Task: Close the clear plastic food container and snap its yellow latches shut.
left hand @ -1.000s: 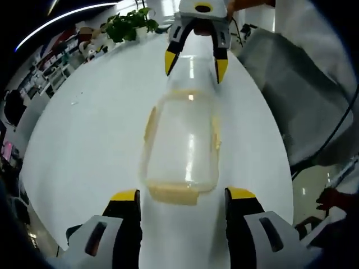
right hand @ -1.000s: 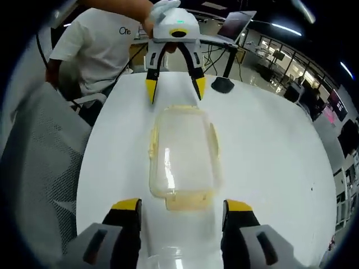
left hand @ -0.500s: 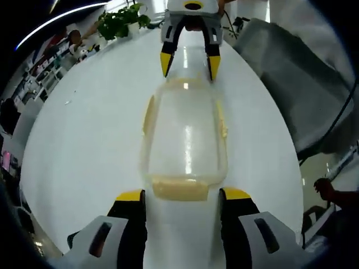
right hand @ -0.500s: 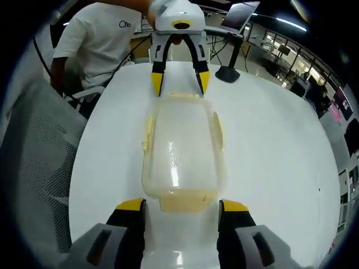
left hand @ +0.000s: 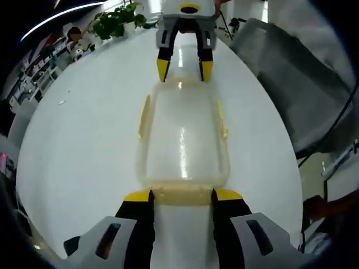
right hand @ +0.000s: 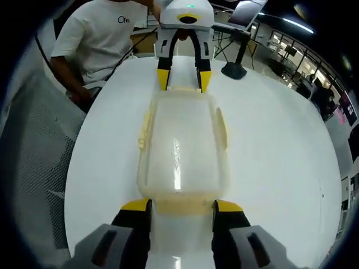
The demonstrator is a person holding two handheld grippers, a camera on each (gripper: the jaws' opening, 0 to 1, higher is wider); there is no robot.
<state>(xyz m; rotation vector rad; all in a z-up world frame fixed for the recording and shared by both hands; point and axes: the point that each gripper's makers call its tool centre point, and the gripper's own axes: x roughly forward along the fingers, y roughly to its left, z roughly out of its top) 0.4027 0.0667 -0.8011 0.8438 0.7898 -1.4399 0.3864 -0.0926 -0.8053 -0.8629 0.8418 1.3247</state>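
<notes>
— Illumination?
— Bright and even in both views. Overhead fixtures reflect as a vertical glare streak on the clear container lid (left hand: 182,137); the white table (left hand: 84,140) is nearly washed out.
— Shadows?
— Faint, soft.
— Image quality?
— Strong fisheye curvature at the margins. Centre sharp; the background plant (left hand: 115,22) and the person's white shirt (right hand: 101,39) are soft.

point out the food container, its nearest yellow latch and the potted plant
food container (left hand: 182,137), left gripper view, middle of its clear lid
yellow latch (left hand: 180,194), left gripper view, flap at the container's near end, between the jaws
potted plant (left hand: 116,22), left gripper view, its leaves
</notes>
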